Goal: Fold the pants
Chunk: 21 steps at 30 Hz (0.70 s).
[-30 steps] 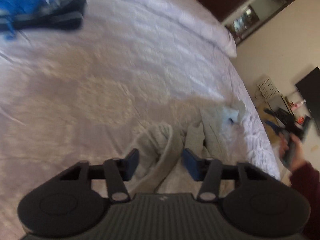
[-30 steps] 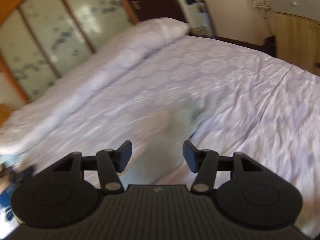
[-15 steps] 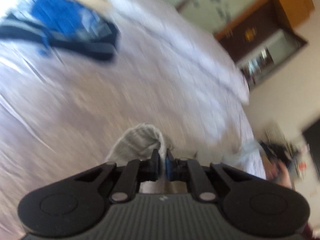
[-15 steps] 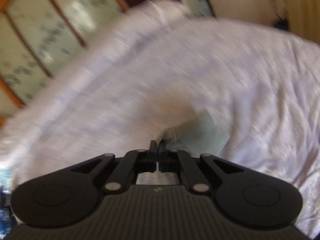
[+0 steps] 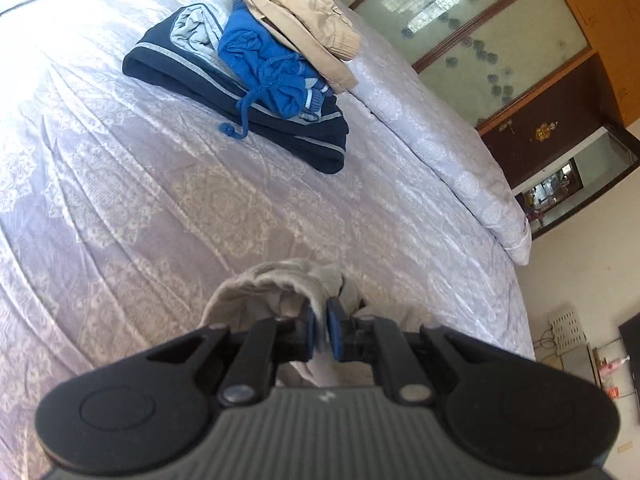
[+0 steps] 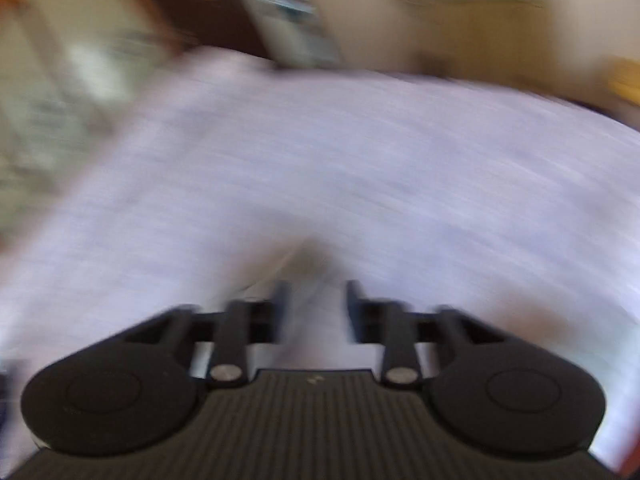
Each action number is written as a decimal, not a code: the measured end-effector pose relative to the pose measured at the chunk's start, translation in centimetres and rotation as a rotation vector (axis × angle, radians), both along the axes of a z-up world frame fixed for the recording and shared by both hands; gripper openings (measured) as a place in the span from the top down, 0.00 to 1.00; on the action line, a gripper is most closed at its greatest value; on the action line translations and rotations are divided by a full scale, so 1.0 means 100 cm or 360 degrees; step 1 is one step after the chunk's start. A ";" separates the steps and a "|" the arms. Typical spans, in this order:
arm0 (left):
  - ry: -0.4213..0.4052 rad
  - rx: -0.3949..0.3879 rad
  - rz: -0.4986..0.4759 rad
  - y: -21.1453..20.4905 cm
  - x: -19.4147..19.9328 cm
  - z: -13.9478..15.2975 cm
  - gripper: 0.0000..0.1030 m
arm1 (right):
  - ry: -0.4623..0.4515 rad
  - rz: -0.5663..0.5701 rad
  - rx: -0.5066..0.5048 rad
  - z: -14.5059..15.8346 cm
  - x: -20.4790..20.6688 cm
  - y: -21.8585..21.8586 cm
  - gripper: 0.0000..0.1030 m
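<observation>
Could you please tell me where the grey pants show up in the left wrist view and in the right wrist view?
Left wrist view: the grey pants sit bottom centre, bunched and pinched in the left gripper.
Right wrist view: only a blurred greyish fold shows just above the open right gripper; likely the pants, but too smeared to confirm.
Shared landmark: the pale lilac bedspread fills both views.

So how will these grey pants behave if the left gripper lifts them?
Probably floppy: the grey pants bunch and sag around the left gripper, shut on one fold. Likely light for their size. The rest should drag across the bedspread.
</observation>
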<state>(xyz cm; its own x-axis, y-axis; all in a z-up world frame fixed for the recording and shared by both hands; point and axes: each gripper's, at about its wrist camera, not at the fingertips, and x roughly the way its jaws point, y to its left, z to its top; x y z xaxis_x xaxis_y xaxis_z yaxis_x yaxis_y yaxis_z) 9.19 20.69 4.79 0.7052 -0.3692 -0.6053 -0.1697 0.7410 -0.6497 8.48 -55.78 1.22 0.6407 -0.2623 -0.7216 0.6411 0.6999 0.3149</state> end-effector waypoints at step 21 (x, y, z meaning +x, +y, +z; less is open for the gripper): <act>0.0146 0.0105 -0.0018 -0.012 0.032 -0.032 0.92 | 0.0485 0.0497 -0.0375 -0.040 0.151 0.063 0.49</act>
<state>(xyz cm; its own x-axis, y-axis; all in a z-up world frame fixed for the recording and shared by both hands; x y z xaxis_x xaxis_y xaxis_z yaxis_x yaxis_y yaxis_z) 12.36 19.50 1.64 0.6419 -0.3340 -0.6902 -0.2173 0.7840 -0.5815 23.61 -49.46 -2.79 0.4836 -0.2699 -0.8326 0.4276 0.9029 -0.0442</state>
